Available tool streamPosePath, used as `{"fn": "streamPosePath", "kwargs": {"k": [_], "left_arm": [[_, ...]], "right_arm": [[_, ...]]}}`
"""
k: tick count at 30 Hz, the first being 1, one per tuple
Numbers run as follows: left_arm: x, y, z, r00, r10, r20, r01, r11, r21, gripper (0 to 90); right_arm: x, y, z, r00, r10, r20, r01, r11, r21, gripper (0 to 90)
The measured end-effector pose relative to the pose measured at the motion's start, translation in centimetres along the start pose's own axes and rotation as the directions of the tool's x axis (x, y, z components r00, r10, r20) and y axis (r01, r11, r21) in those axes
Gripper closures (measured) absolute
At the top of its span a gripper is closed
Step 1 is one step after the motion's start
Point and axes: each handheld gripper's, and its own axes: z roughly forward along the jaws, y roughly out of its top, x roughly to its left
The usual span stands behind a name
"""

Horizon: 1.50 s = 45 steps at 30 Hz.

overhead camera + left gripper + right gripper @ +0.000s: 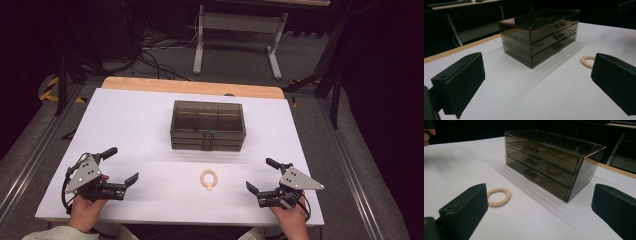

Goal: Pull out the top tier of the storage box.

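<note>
A smoked transparent box of three drawers (208, 125) stands in the middle of the white table (135, 125); its handles face the near edge (541, 35) (549, 160). All three drawers are closed, and something pale shows through the front of a lower one. A cream beaded bracelet (208, 179) lies flat in front of the box (587, 61) (498, 197). My left gripper (121, 165) rests at the near left, open and empty. At the near right my right gripper (262, 174) is open too, with the bracelet to its left and nothing between its jaws.
A wooden strip (192, 87) runs along the table's far edge. Beyond it stand a white desk frame (239, 30) and cables on the grey floor. Dark stands flank the table on both sides.
</note>
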Motion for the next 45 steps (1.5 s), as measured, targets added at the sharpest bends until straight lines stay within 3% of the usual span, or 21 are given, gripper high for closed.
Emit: {"fn": "streamPosePath", "kwargs": {"k": [9, 15, 20, 33, 39, 45], "left_arm": [[-0.1, 0.1, -0.1, 1.0000, 0.001, -0.005, -0.001, 0.9999, -0.011, 0.2], [-0.2, 0.2, 0.0, 0.9997, 0.023, 0.001, -0.023, 0.9997, -0.011, 0.3], [-0.3, 0.2, 0.2, 0.9998, 0.021, 0.005, -0.021, 0.9998, -0.005, 0.3], [-0.3, 0.3, 0.1, 0.9997, 0.024, 0.001, -0.024, 0.9997, -0.010, 0.3], [-0.4, 0.2, 0.2, 0.9999, 0.010, 0.003, -0.010, 0.9999, -0.009, 0.3], [-0.3, 0.2, 0.3, 0.9997, 0.023, 0.000, -0.023, 0.9997, -0.001, 0.3]], "right_arm": [[0.1, 0.1, -0.1, 0.9997, 0.007, 0.022, -0.007, 0.9999, 0.011, 2.4], [0.3, 0.4, -0.2, 0.9997, -0.001, 0.023, 0.001, 0.9999, 0.012, 3.1], [0.2, 0.6, 0.3, 0.9999, 0.014, 0.004, -0.014, 0.9997, 0.022, 3.3], [0.5, 3.3, 2.2, 0.9981, -0.050, -0.036, 0.052, 0.9973, 0.053, 3.3], [0.5, 4.2, 3.3, 0.9973, -0.037, -0.064, 0.041, 0.9971, 0.064, 3.1], [0.6, 5.2, 4.4, 0.9955, -0.057, -0.075, 0.063, 0.9955, 0.071, 3.1]]}}
